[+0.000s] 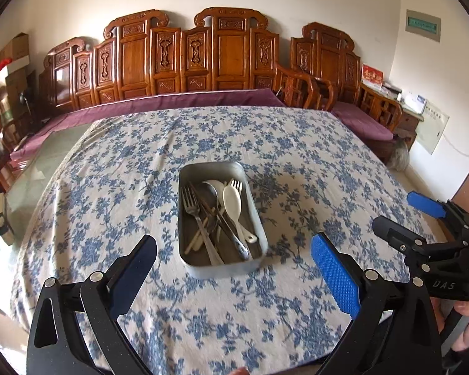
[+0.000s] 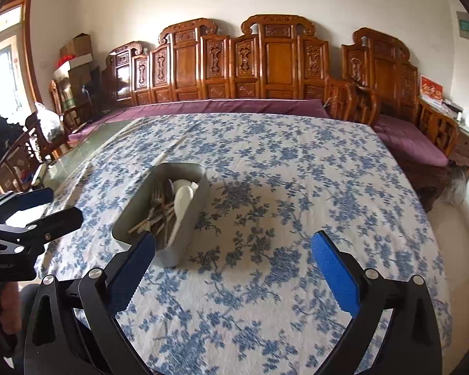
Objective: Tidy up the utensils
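Observation:
A grey metal tray [image 1: 184, 175] stands in the middle of the table and holds several utensils: metal forks [image 1: 193, 206], a metal spoon [image 1: 210, 189], a white plastic spoon [image 1: 232, 201] and chopsticks. My left gripper [image 1: 234, 251] is open and empty, just in front of the tray's near end. My right gripper [image 2: 234, 251] is open and empty, to the right of the tray [image 2: 200, 200], above bare cloth. The right gripper also shows at the right of the left wrist view [image 1: 400, 215], and the left gripper at the left of the right wrist view [image 2: 56, 206].
The table carries a white cloth with blue flowers [image 1: 297, 143]. A carved wooden bench [image 1: 222, 53] with purple cushions [image 1: 172, 100] runs behind it. Boxes [image 1: 14, 50] and chairs stand at the left, a side cabinet [image 1: 406, 118] at the right.

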`<state>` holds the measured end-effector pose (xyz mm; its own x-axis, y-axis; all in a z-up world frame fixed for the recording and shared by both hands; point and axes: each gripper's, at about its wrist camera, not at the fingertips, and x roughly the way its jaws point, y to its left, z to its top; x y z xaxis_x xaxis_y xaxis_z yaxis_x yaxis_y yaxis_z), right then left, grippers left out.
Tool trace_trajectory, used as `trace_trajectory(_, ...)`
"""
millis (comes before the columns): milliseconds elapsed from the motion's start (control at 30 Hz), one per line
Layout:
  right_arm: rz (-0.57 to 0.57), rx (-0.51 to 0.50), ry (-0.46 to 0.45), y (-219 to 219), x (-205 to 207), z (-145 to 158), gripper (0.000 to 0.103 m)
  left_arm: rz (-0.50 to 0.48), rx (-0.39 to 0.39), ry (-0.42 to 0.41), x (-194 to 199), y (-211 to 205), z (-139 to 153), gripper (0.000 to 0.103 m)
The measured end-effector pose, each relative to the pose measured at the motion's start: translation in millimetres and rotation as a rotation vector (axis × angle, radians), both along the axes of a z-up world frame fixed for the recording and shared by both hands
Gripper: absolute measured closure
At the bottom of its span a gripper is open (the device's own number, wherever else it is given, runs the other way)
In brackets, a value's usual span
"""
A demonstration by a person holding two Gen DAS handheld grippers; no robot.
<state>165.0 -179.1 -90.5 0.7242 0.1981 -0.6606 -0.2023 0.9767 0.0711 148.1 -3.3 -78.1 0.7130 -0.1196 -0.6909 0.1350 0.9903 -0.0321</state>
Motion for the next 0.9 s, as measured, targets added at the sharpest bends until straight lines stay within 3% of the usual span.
trace_trajectory(100, -0.013, 0.001, -0.01, -5.9, -11.8, 4.1, 0.003, 0.01, 0.025, -0.006, -12.2, -8.2, 5.2, 0.008)
trace_trajectory(367, -0.045, 0.015, -0.055, -17.6, -39.0, 23.6, 0.003, 0.01, 0.004, -0.035, -38.9, -16.4, 25.7, 0.008)
trace_trajectory(900, -0.072, 0.06, -0.257, -22.4, -85.8, 109.0, 0.003, 0.073, 0.014, -0.273, -91.0, -9.9, 113.2, 0.008)
